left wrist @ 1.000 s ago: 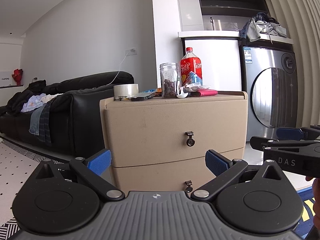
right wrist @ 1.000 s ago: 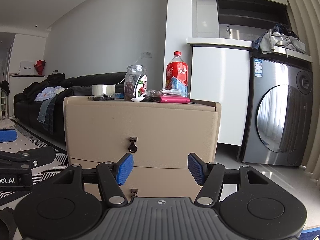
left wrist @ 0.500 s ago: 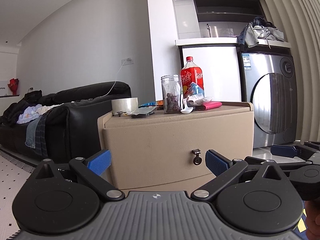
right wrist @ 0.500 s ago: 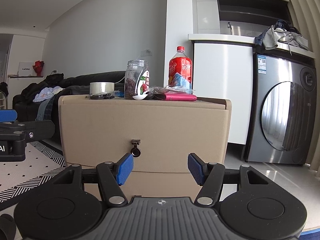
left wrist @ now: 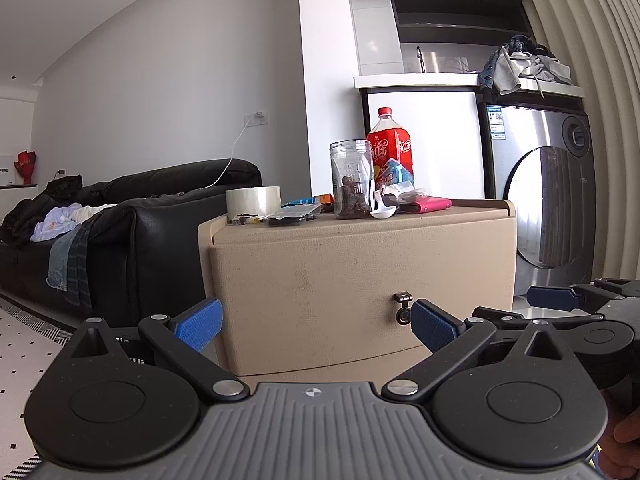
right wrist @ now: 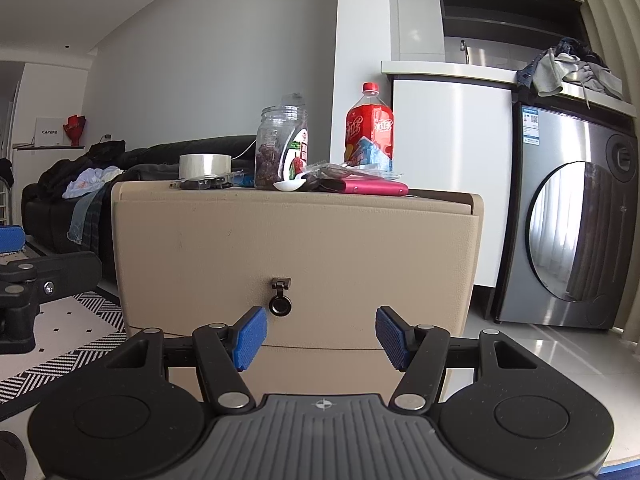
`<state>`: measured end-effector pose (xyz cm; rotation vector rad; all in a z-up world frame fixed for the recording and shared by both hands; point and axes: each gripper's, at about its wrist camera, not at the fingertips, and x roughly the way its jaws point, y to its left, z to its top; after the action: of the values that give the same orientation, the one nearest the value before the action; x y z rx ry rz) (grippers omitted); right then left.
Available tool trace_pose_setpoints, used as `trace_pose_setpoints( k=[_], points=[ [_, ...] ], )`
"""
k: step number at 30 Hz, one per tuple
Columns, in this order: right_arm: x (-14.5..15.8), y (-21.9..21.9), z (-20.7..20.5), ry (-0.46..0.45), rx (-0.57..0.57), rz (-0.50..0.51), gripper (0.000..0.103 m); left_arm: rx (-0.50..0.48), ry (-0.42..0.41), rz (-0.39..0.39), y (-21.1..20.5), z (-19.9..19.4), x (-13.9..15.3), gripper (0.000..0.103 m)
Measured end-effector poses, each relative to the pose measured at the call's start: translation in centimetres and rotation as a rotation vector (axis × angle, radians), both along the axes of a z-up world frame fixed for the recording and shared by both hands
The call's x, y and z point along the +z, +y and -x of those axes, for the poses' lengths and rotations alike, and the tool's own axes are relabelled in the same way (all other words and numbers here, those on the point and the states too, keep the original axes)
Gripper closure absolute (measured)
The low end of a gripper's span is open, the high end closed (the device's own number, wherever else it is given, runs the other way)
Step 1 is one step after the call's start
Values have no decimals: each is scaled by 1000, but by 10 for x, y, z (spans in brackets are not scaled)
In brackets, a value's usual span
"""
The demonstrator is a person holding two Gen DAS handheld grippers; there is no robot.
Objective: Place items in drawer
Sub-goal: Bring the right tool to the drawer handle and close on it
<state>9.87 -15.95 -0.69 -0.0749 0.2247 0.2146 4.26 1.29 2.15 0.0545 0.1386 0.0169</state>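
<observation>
A beige drawer cabinet [left wrist: 360, 264] [right wrist: 296, 248] stands ahead with its top drawer closed; a dark ring handle [left wrist: 403, 314] [right wrist: 280, 305] hangs on the drawer front. On top sit a tape roll [left wrist: 253, 201] [right wrist: 205, 166], a glass jar [left wrist: 351, 178] [right wrist: 283, 148], a red bottle [left wrist: 390, 152] [right wrist: 369, 128], a white spoon [left wrist: 382, 210], a pink case [left wrist: 432, 203] [right wrist: 374, 188] and flat packets [left wrist: 290, 216]. My left gripper [left wrist: 316, 326] is open and empty, short of the cabinet. My right gripper [right wrist: 318, 338] is open and empty, just below the handle.
A black sofa [left wrist: 120, 232] with clothes stands left of the cabinet. A steel washing machine [right wrist: 576, 232] with clothes on top stands at the right. A black-and-white patterned rug [right wrist: 68, 344] covers the floor at the left.
Both grippers have risen and moved closer to the cabinet. The lower drawer's handle has dropped out of sight and the top drawer's handle now sits near the fingertips.
</observation>
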Motion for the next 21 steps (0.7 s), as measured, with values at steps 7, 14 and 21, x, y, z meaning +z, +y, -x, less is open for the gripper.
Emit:
trace_pose_setpoints(
  k=[7,14,21],
  points=[
    [-3,11,-7,-18,-6,7,39,29,5,29,11,-2,-3,0],
    [-9,23,-22,-22,-2,17,39,33,5,41,16,-3,-7,0],
    [-16,34,-40,-25,3,23,39,46,13,48,20,-5,-11,0]
  ],
)
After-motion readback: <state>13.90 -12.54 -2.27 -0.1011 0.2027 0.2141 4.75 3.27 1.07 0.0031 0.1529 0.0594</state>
